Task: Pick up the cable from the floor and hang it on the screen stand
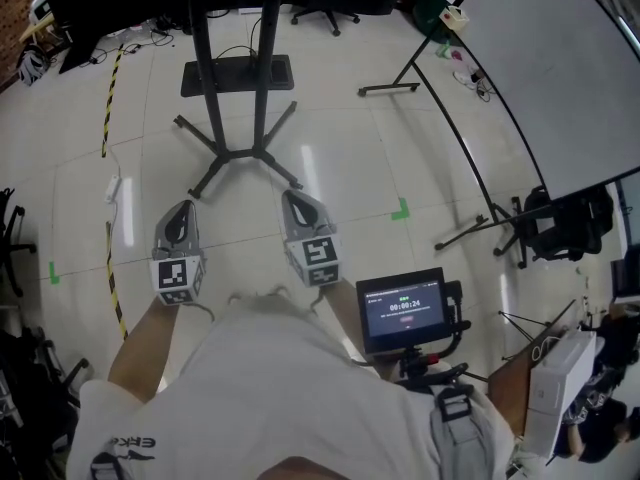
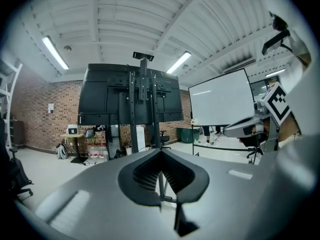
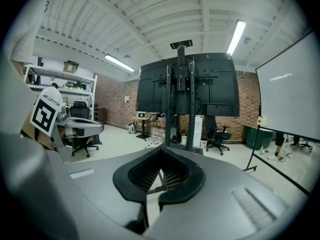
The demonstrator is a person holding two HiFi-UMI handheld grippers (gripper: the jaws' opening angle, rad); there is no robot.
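Observation:
The screen stand [image 1: 238,118] rises ahead on black splayed legs, its dark screen [image 2: 131,95] showing in both gripper views. A thin white cable with a small white block [image 1: 112,188] lies on the floor to the left, beside a yellow-and-black striped line [image 1: 109,98]. My left gripper [image 1: 180,210] and right gripper [image 1: 297,200] are side by side above the floor, just short of the stand's legs and pointing at them. The left gripper [image 2: 160,156] and the right gripper [image 3: 161,157] both have their jaws together with nothing between them.
A whiteboard [image 1: 560,78] on a black frame stands at the right, with an office chair [image 1: 558,223] beside it. A small monitor on a tripod [image 1: 403,310] is close at my right. More dark chairs [image 1: 12,238] stand at the left edge.

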